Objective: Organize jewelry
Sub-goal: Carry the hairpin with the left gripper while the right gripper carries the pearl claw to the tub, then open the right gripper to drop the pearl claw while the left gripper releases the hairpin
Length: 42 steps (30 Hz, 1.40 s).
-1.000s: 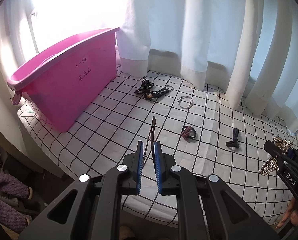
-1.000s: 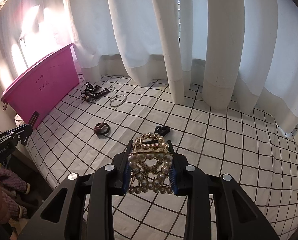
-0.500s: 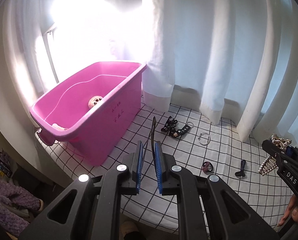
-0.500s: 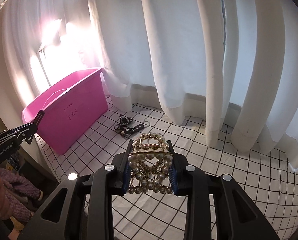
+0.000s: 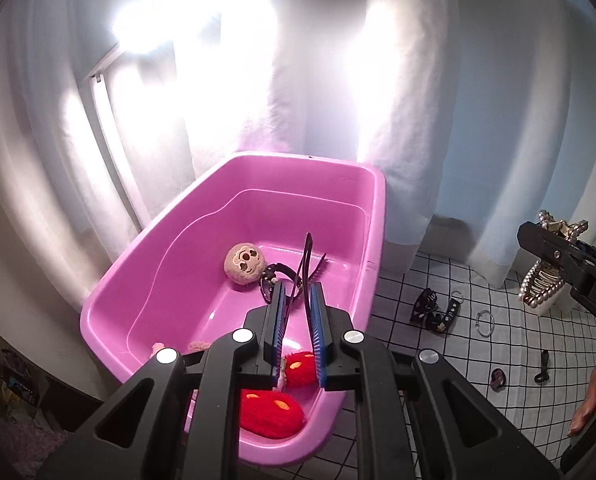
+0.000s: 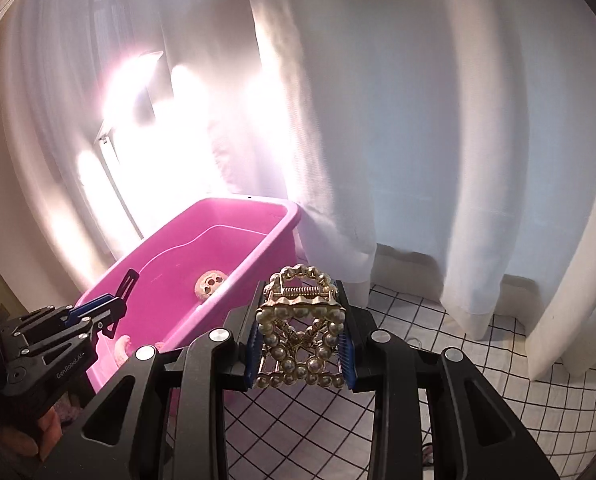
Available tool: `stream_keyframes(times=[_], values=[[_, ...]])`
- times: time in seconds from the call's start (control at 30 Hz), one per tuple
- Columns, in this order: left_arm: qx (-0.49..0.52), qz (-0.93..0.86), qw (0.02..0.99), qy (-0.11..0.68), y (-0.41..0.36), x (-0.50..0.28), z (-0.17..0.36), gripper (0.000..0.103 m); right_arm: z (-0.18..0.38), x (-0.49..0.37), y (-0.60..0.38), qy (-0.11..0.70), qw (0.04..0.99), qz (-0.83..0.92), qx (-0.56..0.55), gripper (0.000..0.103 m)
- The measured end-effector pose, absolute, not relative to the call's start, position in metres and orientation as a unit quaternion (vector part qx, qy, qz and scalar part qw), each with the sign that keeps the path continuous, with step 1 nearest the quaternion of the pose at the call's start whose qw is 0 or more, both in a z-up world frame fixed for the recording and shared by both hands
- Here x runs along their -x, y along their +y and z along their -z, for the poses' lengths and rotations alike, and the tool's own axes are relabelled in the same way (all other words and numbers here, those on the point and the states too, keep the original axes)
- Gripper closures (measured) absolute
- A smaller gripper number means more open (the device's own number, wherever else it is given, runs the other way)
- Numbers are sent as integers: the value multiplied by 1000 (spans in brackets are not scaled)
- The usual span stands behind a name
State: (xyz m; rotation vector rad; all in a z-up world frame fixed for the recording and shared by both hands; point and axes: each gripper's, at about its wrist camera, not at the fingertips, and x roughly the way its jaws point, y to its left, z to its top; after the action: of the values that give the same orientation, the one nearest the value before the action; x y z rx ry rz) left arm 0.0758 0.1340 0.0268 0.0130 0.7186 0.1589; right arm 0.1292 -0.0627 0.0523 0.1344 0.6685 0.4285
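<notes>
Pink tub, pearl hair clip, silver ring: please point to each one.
Pink tub (image 5: 371, 216): left wrist view, right rim.
Pearl hair clip (image 6: 301, 340): right wrist view, middle of body.
Silver ring (image 5: 485, 323): left wrist view, wire loop.

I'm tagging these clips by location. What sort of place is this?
Probably a home bedroom by a window: white curtains hang to a surface under a black-grid white sheet, perhaps a bed, with hair accessories scattered on it and a pink plastic tub holding plush toys.
</notes>
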Motion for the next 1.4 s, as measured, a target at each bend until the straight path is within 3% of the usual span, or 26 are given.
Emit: stream_keyframes(times=[0.7,1.4], values=[[60,-145,871,466,222,-134,23,88,-55,-219,83,360,863,-354,28,73],[69,-163,837,517,247,-146,49,85,-2,-272,153,468,798,-364,107,73]])
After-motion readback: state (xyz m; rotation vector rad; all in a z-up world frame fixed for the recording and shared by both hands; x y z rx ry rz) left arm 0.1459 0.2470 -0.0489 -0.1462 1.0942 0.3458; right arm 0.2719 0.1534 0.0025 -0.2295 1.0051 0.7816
